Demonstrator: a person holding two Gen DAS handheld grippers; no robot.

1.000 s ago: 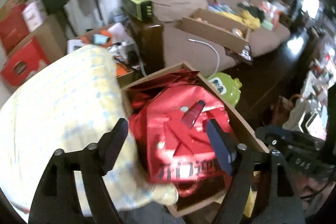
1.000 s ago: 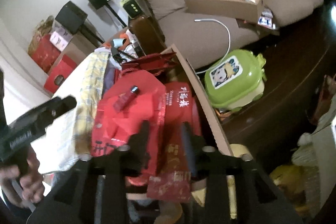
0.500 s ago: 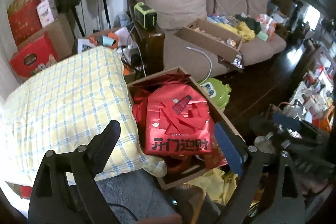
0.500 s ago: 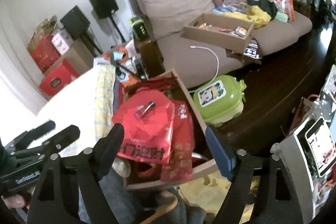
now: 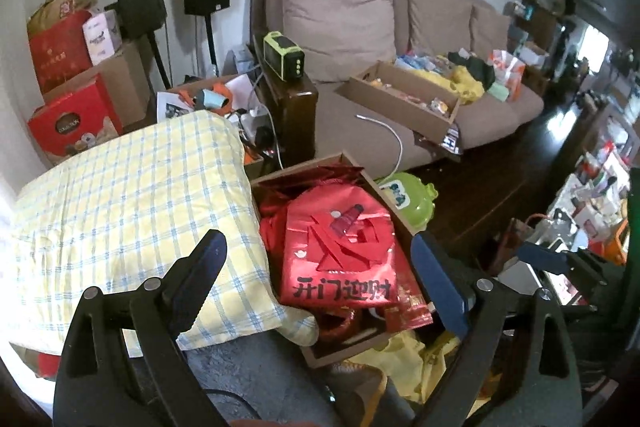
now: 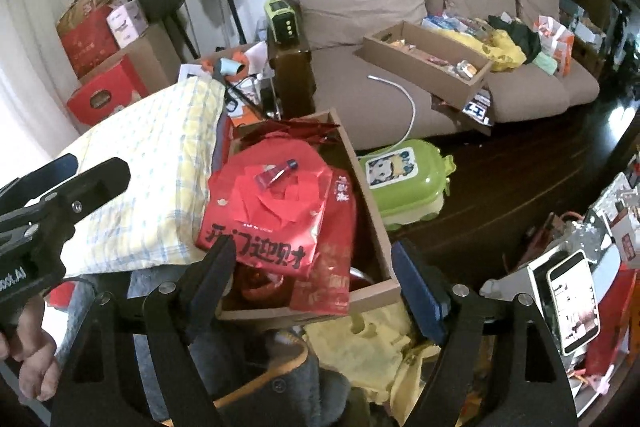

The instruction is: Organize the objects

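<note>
Left claw [image 5: 318, 267]: jaws spread wide, nothing between them. It hangs above the cardboard box [image 5: 402, 223].

Right claw [image 6: 312, 271]: jaws spread wide, empty, above the near end of the same box.

Cardboard box: filled with red items. A red bag with black characters [image 5: 340, 255] lies on top. A small red tube with a dark cap [image 5: 347, 217] rests on that bag, touching neither claw.

Left of the box, touching its side: a yellow checked pillow [image 5: 132, 211].

Right of the box, on the dark floor: a green plastic case [image 6: 404, 183].

Behind: a brown sofa [image 6: 400, 95] carrying a second open box [image 6: 424, 55]; its contents are too small to identify.

Left claw in the right wrist view: held by a hand [image 6: 28, 359] at the lower left.
</note>
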